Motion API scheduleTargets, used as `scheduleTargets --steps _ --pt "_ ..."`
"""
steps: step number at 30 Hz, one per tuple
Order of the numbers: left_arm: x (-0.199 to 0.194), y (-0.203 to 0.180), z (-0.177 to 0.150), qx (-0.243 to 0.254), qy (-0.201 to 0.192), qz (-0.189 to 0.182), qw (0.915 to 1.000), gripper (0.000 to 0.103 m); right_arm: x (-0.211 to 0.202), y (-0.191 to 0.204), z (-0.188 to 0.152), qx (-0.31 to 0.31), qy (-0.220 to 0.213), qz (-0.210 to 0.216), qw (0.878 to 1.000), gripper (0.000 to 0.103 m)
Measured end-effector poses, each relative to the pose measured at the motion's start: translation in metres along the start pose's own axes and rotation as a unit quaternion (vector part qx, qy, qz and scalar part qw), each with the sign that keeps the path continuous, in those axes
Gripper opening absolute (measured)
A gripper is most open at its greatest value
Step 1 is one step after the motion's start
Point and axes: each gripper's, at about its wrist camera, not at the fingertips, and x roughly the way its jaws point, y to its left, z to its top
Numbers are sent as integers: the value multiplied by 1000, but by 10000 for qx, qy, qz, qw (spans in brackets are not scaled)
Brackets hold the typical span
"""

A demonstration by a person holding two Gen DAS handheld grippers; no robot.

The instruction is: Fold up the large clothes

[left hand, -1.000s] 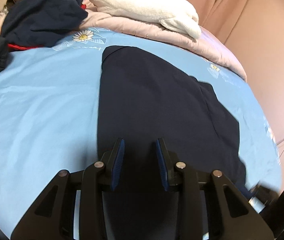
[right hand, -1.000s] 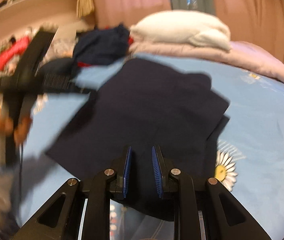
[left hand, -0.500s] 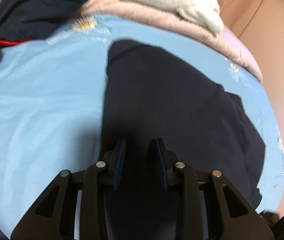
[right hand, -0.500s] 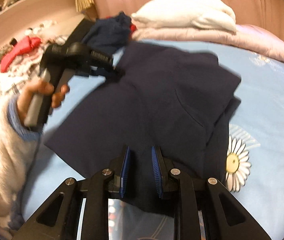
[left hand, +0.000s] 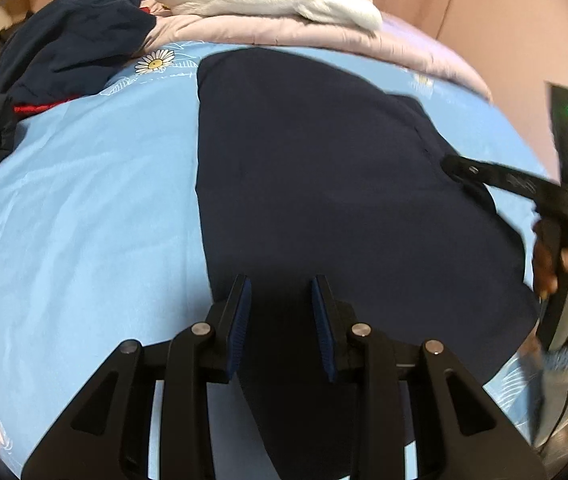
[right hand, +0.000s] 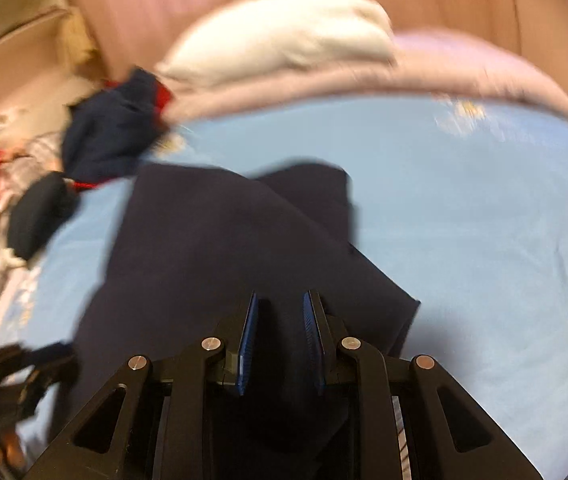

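Navy garment (left hand: 316,184) lies flat on the blue daisy-print bedsheet (left hand: 83,216). Left gripper (left hand: 280,312) and right gripper (right hand: 279,332) hover over its near edge, jaws apart, gripping nothing.

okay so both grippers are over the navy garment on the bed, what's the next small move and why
Probably lower the left gripper onto the near hem of the navy garment and close. Both sets of jaws stand open and empty above the cloth, which lies flat on the blue sheet; the right gripper hovers over its right edge.
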Motion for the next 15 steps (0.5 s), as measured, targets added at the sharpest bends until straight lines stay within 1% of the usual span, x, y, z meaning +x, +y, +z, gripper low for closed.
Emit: scheduleTargets --steps 1,4,6,7,8,10,12,15 --pt "2 -1 -1 32 11 28 10000 31 10 -3 -2 -7 146 -19 9999 23" --pt "5 0 0 9 55 48 10000 31 7 -9 -4 83 179 4 9998 23" --pt "3 3 1 -45 49 45 10000 31 -2 -6 -3 89 160 -186 9997 23" --pt "1 4 1 -68 43 47 10000 31 -11 -2 -3 11 30 -293 9996 23" --pt "-2 5 0 -94 28 48 9999 31 -21 0 -5 -91 -142 -289 9994 23" --pt "-8 3 -2 -104 -14 58 9999 31 -42 6 -10 -287 -437 -179 9985 23" --pt "-16 -1 -8 -77 -58 56 9999 31 -63 16 -18 -525 -642 -97 9965 23" --pt "-27 -11 -18 57 -140 21 9999 31 -88 28 -33 -834 -761 108 9935 23"
